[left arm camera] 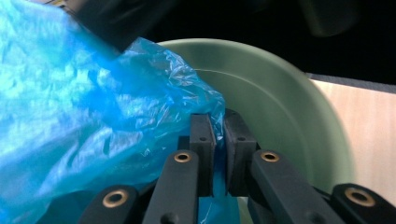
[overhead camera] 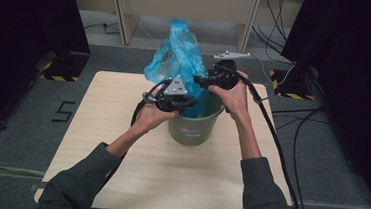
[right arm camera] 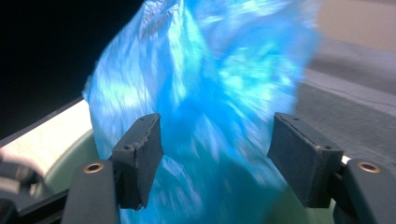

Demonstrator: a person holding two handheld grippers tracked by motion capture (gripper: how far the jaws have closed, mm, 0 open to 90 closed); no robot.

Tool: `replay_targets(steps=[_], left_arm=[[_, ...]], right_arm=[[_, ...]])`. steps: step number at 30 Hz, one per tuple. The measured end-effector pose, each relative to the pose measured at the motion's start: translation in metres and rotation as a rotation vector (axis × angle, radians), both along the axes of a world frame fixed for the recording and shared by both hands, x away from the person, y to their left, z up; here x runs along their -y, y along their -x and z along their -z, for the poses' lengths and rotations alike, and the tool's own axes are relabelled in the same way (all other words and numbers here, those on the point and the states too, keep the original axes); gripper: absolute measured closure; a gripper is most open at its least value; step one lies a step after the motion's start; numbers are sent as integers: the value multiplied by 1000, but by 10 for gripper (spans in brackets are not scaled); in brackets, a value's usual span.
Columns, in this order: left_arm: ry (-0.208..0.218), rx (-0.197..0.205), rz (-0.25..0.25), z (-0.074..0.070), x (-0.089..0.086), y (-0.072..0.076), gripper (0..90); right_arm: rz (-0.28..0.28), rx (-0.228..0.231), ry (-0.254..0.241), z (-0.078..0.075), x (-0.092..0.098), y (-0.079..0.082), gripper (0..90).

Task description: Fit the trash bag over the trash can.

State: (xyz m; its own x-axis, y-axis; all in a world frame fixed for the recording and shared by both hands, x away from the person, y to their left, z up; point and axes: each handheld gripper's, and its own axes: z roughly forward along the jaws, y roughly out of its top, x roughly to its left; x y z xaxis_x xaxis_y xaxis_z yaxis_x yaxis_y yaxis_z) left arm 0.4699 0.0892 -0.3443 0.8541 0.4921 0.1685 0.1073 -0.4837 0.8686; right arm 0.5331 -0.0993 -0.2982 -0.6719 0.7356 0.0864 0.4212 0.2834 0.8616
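A grey-carpeted room with dark curtains surrounds a pale wooden bench [overhead camera: 119, 159], where a green bucket [overhead camera: 194, 130] stands below both grippers with a blue plastic bag [overhead camera: 177, 53] billowing from it. The left gripper [left arm camera: 215, 140] has its fingers clamped on the bag's edge just inside the bucket's rim; the right gripper [right arm camera: 217, 158] stands wide, the bag loose between its fingers. With one pinch only, a sharp tug could slip or tear the thin film.

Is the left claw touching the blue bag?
Touching. The left gripper view shows the left claw shut on a fold of the blue plastic bag, film pinched between its pads above the green bucket.
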Motion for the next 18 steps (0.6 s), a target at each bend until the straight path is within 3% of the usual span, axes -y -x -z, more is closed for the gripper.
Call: replay_targets(steps=[1,2,3,4,5,6,7,8,9,10,11,12,13,14,15,16,18], left_arm=[[2,-1,2,0,-1,1,820],[5,-5,1,0,-2,2,805],[5,-5,1,0,-2,2,783],[16,-17,1,-2,-8,3,748],[16,-17,1,-2,-8,3,707],[40,-25,-16,-6,-17,3,656],[69,-36,-34,-9,-22,2,598],[69,-36,-34,-9,-22,2,540],[96,-45,-52,-12,-28,1,540],[144,-51,-82,-18,-41,-3,460],[144,-51,-82,-18,-41,-3,430],[178,-52,-124,-25,-53,-9,402],[178,-52,-124,-25,-53,-9,383],[238,-70,-152,-31,-62,-19,371],[238,-70,-152,-31,-62,-19,360],[271,-89,-176,-35,-66,-29,350],[277,-83,-192,-36,-67,-34,347]], right_arm=[[-13,-9,13,2,-3,-2,409],[-33,-11,24,5,-5,-3,541],[-33,-11,24,5,-5,-3,541],[-83,-4,51,9,-7,-3,708],[-83,-4,51,9,-7,-3,708],[-103,11,99,12,-5,1,809],[-108,20,123,12,-3,5,834],[-108,20,123,12,-3,5,834],[-114,25,134,12,-1,9,848],[-118,30,155,14,6,18,854],[-118,30,155,14,6,18,854],[-119,35,174,15,13,27,854],[-119,35,174,15,13,27,854],[-118,34,180,17,19,36,854],[-118,34,180,17,19,36,854],[-127,36,185,21,23,42,853],[-146,32,192,24,24,48,847]])
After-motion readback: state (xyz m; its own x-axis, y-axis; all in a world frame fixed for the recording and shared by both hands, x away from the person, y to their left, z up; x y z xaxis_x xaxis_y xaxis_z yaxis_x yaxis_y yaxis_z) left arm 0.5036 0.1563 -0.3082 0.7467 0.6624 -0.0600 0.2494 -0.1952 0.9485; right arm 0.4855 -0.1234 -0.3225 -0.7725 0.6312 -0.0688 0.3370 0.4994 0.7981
